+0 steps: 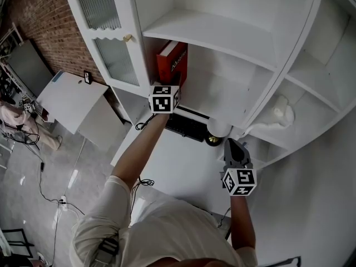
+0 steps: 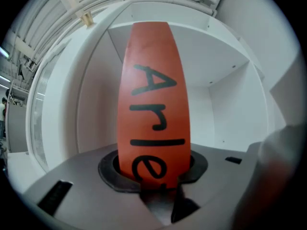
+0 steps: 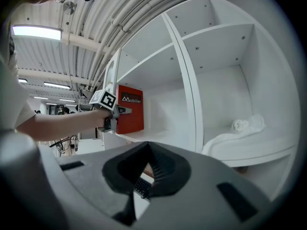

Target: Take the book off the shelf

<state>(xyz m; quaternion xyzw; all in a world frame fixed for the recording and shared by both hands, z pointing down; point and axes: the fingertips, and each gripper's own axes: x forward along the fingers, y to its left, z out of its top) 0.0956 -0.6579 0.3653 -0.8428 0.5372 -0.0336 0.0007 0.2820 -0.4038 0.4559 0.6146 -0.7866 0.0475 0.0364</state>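
A red book (image 1: pixel 173 62) stands upright at the left end of a white shelf compartment (image 1: pixel 222 88), against its side wall. My left gripper (image 1: pixel 169 87) reaches up to the book's spine. In the left gripper view the orange-red spine (image 2: pixel 153 104) with black lettering fills the middle, and the left gripper (image 2: pixel 158 176) is shut on its lower part. The right gripper view shows the same book (image 3: pixel 129 110) with the left gripper (image 3: pixel 118 111) at its edge. My right gripper (image 1: pixel 232 144) hangs lower at the right, over the desk, shut with nothing in it (image 3: pixel 144 176).
A black keyboard (image 1: pixel 186 125) and a round white lamp (image 1: pixel 218 128) sit on the white desk (image 1: pixel 178 166) under the shelf. A white cloth (image 1: pixel 278 113) lies in the right compartment. A glass-paned cabinet door (image 1: pixel 114 60) stands just left of the book.
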